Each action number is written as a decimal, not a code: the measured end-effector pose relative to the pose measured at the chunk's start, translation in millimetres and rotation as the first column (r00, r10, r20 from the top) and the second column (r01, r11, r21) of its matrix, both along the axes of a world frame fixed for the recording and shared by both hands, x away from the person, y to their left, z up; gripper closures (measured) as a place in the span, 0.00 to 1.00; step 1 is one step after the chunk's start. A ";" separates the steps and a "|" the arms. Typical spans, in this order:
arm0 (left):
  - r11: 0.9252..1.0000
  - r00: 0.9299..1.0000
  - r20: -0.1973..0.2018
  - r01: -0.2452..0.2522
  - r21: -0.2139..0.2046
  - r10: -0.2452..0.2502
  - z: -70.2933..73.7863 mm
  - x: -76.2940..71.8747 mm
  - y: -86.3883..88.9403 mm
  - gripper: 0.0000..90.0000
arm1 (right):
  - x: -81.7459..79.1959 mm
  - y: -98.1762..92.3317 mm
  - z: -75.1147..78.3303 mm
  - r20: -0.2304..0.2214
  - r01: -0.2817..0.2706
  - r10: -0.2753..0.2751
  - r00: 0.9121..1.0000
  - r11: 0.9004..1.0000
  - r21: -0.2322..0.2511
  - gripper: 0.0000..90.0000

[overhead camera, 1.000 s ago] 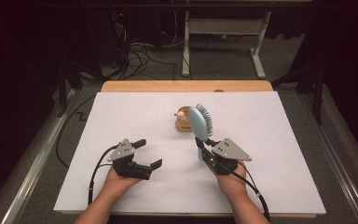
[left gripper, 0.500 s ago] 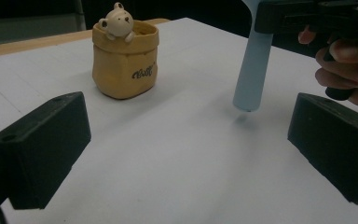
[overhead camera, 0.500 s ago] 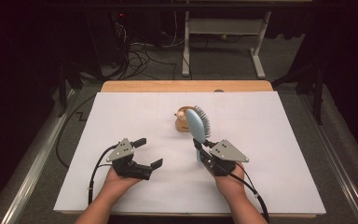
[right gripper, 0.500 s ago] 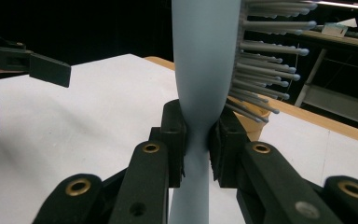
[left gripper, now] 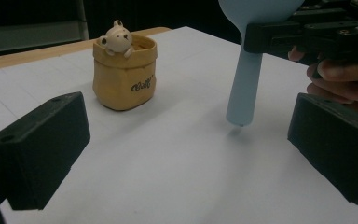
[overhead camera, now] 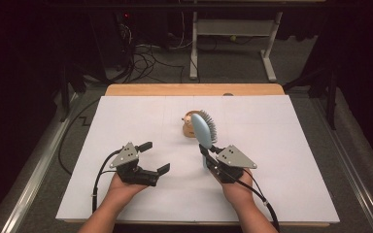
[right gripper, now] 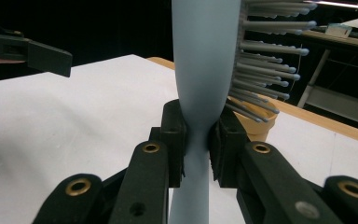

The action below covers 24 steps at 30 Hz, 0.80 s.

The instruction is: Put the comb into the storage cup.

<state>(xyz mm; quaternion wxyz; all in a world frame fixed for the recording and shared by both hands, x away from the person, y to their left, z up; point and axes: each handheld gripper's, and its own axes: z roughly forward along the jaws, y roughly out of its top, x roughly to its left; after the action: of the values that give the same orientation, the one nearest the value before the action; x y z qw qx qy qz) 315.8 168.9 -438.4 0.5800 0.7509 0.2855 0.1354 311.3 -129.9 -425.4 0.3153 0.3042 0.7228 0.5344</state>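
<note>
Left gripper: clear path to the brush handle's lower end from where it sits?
Probably yes. The left gripper is open and empty, and in its own view the handle's lower end of the hairbrush hangs just above the bare paper below the right gripper, nothing between.

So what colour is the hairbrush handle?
Pale blue; the hairbrush handle shows best in the left gripper view.

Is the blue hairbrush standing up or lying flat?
Standing up. The right gripper pinches the hairbrush at its handle, head on top, and the handle's tip hangs just above the white table cover.
</note>
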 end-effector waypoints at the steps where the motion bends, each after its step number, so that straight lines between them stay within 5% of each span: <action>1: 1.000 1.000 0.003 0.001 0.003 -0.001 1.4 -0.1 -0.4 0.00 | -0.3 0.5 0.0 0.000 -0.003 0.003 1.000 1.000 -0.002 0.87; 24: 1.000 1.000 0.027 0.009 -0.013 -0.009 28.3 1.4 -13.5 0.00 | -3.0 6.0 -1.2 0.014 -0.013 0.013 1.000 1.000 -0.018 0.87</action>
<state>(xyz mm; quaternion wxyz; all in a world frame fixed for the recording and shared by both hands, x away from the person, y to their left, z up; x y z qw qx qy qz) 317.2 155.4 -410.2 0.5892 0.7465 0.2749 0.1412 308.3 -124.0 -426.6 0.3199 0.2928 0.7273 0.5319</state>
